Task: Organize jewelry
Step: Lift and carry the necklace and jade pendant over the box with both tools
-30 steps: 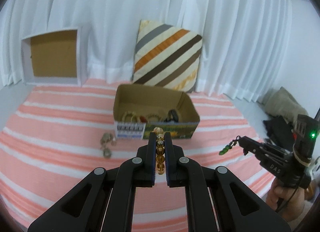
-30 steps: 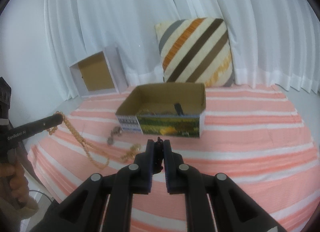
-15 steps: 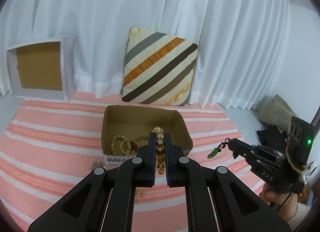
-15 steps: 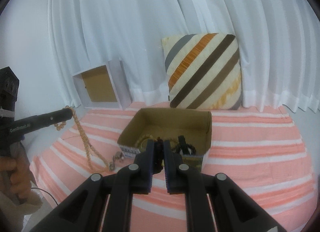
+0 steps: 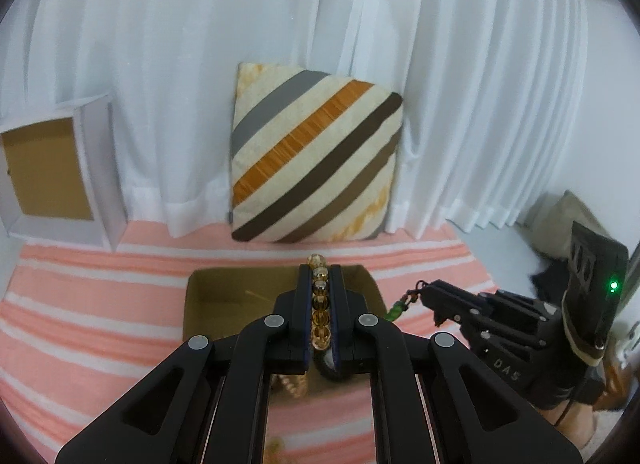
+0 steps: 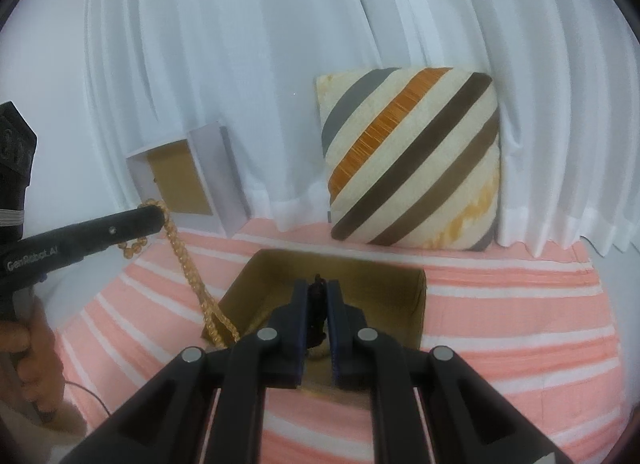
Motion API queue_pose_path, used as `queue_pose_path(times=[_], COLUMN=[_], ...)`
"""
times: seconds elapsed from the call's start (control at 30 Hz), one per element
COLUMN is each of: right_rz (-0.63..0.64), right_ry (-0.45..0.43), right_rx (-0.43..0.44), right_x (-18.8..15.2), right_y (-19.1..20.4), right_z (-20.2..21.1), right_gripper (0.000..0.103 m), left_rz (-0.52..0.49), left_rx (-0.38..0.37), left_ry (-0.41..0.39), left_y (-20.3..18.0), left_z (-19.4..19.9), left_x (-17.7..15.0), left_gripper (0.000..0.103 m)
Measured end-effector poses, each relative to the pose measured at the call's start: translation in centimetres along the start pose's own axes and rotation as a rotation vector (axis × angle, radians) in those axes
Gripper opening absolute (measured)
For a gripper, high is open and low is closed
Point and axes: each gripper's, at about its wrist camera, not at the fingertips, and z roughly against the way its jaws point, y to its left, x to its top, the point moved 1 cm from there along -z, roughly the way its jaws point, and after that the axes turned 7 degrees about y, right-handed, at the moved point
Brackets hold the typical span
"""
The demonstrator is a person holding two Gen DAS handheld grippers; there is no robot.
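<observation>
A: Left wrist view first: the left tongs (image 5: 320,284) are clamped tight on an amber bead strand (image 5: 320,304), the beads lined up in a row between the two pads. The tips hang over the open cardboard box (image 5: 224,296).

B: And from the other side?

A: In the right wrist view the strand drapes from the tip of the left tongs (image 6: 158,214) down in a long line to the near left corner of the box (image 6: 384,288), where its lower end bunches up at the rim. A short loop of beads hangs just below the tip.

B: What about the right tongs?

A: The right tongs (image 6: 318,296) are pinched shut on a small dark pendant cord (image 6: 317,296). Seen from the left, a green charm (image 5: 396,310) dangles from the tip of the right tongs (image 5: 426,292), just beside the box's right wall.

B: Where does the box sit?

A: On a pink and white striped bedspread (image 6: 520,324), with a diagonally striped cushion (image 5: 316,156) propped against white curtains (image 5: 180,84) behind it. A white open-fronted box (image 5: 52,168) stands off to the left. A hand (image 6: 28,348) grips the left tool's handle.
</observation>
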Motion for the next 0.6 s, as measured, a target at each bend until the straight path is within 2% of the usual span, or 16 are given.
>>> queue_pose_path(times=[0.2, 0.53, 0.57, 0.6], right_rz=[-0.004, -0.023, -0.030, -0.032], right_ry=[0.049, 0.156, 0.168, 0.181], right_rx=[0.013, -0.002, -0.002, -0.009], right_x=[1.6, 0.8, 0.7, 0.5], right_y=[-2.0, -4.4, -4.5, -4.6], right_z=[-6.2, -14.1, -14.7, -15.2], right_gripper=[0.009, 0.011, 0.013, 0.032], left_rz=[0.014, -0.002, -0.007, -0.008], left_rx=[0.013, 0.056, 0.070, 0.081], left_ry=[0.038, 0.111, 0.124, 0.134], left_y=[1.1, 2.3, 2.3, 2.3], left_z=[-6.2, -13.2, -13.9, -14.3], left_x=[1.4, 0.1, -0.3, -0.5], left_gripper=[0.005, 0.006, 0.012, 0.038])
